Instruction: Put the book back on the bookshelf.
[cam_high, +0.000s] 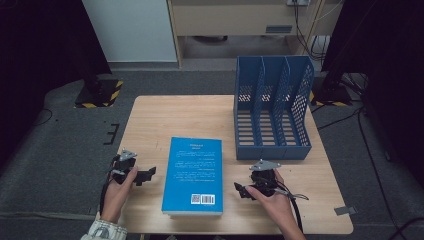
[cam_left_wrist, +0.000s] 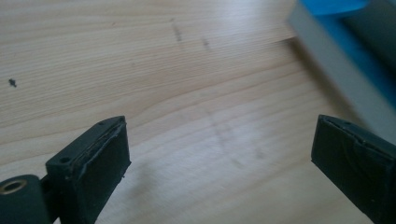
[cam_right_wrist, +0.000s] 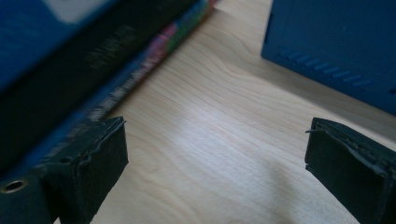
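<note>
A thick blue book (cam_high: 194, 175) lies flat, back cover up, on the wooden table (cam_high: 170, 115) near its front edge. My left gripper (cam_high: 146, 175) rests on the table just left of the book, jaws wide open and pointing at it. From the left gripper view (cam_left_wrist: 219, 154) I see bare wood between the jaws and the book's page edge (cam_left_wrist: 336, 79) at the upper right. Right of the book, my right gripper (cam_high: 240, 190) is open too and points toward the spine. The right gripper view (cam_right_wrist: 215, 154) has the book's dark spine (cam_right_wrist: 93, 60) at the left and nothing between the jaws.
A blue three-slot file rack (cam_high: 272, 107) stands on the table's far right part, its open slots facing me; its wall (cam_right_wrist: 336, 46) appears in the right gripper view. A small grey strip (cam_high: 345, 210) lies at the table's front right corner. Cables and stand bases lie on the floor around.
</note>
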